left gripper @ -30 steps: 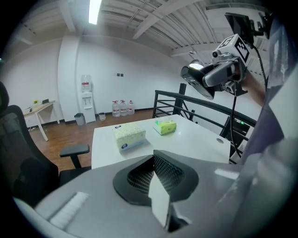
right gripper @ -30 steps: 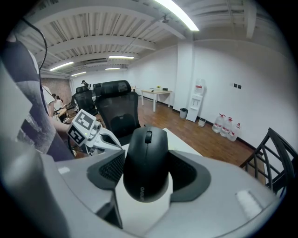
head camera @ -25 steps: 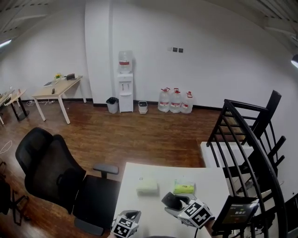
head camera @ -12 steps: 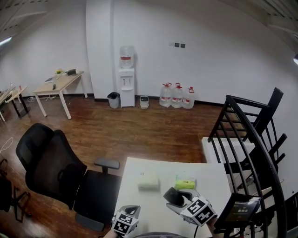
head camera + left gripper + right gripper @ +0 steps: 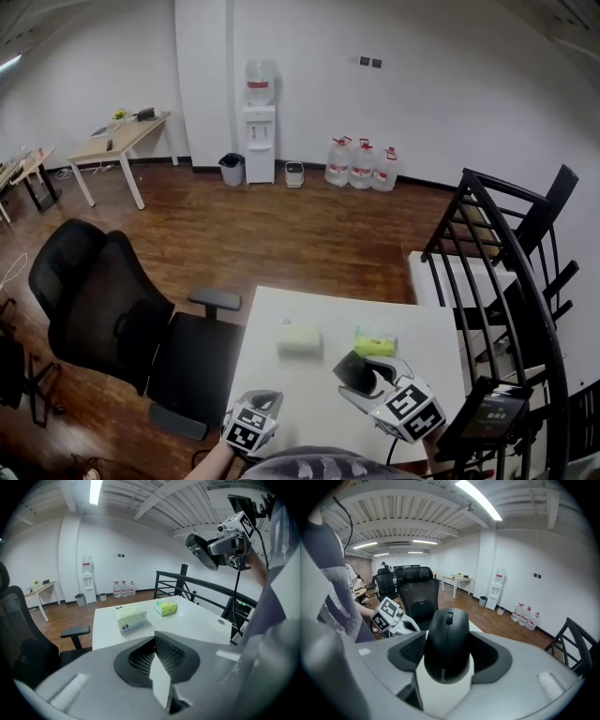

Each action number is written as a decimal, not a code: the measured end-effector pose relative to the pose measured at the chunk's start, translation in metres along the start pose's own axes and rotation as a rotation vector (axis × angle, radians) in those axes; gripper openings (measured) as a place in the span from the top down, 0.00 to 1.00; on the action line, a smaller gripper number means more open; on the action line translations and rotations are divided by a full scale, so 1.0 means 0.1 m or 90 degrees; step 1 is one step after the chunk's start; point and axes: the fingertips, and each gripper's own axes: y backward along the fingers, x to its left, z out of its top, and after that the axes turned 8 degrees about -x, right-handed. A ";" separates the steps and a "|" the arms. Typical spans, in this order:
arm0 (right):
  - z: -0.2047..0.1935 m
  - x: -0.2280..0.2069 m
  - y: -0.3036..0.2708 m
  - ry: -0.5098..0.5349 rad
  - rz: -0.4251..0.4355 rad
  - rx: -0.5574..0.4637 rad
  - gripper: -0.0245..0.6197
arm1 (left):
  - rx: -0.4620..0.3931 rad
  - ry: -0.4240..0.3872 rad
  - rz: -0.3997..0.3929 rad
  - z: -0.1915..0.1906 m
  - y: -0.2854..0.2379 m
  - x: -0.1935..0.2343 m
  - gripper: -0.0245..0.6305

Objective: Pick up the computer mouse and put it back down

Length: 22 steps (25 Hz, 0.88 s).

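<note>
A black computer mouse (image 5: 446, 648) sits between the pads of my right gripper (image 5: 447, 638), lifted off the white table (image 5: 309, 398). In the head view the mouse (image 5: 353, 375) hangs over the table's right part, in the right gripper (image 5: 367, 367). The left gripper view shows the same pair raised high at upper right, mouse (image 5: 199, 551) pointing left. My left gripper (image 5: 266, 403) rests low at the table's near left edge; its jaws (image 5: 155, 654) meet with nothing between them.
On the table's far half lie a pale tissue box (image 5: 299, 337) and a green tissue pack (image 5: 375, 342). A black office chair (image 5: 103, 319) stands left of the table, and a black railing (image 5: 506, 281) and a small screen on a stand (image 5: 492, 412) stand to the right.
The head view has tipped slightly, so everything sits a little differently in frame. The right gripper still holds the mouse in the air; the left gripper has stayed put.
</note>
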 end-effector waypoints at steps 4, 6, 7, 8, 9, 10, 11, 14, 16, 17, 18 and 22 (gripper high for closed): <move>0.06 0.00 0.04 0.010 -0.001 -0.007 0.50 | 0.007 0.006 0.002 -0.07 0.00 -0.02 0.94; 0.11 0.01 0.06 0.015 -0.002 -0.013 0.50 | 0.009 0.005 0.002 -0.09 0.00 -0.01 0.94; 0.15 0.02 0.07 0.018 -0.002 -0.016 0.50 | 0.009 0.005 0.003 -0.08 0.01 -0.01 0.94; 0.18 0.02 0.09 0.021 -0.003 -0.019 0.50 | 0.008 0.006 0.003 -0.08 0.02 -0.01 0.94; 0.21 0.02 0.11 0.024 -0.004 -0.023 0.50 | 0.007 0.006 0.004 -0.07 0.02 -0.01 0.94; 0.24 0.02 0.13 0.028 -0.006 -0.026 0.50 | 0.007 0.006 0.004 -0.07 0.03 -0.01 0.94; 0.27 0.02 0.15 0.032 -0.007 -0.030 0.50 | 0.007 0.006 0.005 -0.06 0.03 -0.01 0.94; 0.33 0.01 0.20 0.040 -0.013 -0.040 0.50 | 0.010 0.006 0.003 -0.06 0.03 -0.02 0.94; 0.33 0.00 0.22 0.035 -0.016 -0.045 0.50 | 0.012 0.006 0.004 -0.06 0.02 -0.02 0.94; 0.32 -0.01 0.21 0.032 -0.016 -0.045 0.50 | 0.012 0.005 0.006 -0.06 0.03 -0.02 0.94; 0.30 -0.03 0.18 0.029 -0.016 -0.042 0.50 | 0.012 0.005 0.008 -0.06 0.03 -0.01 0.94; 0.17 -0.14 0.02 0.001 -0.025 -0.026 0.50 | 0.011 0.005 0.013 -0.05 0.06 0.00 0.94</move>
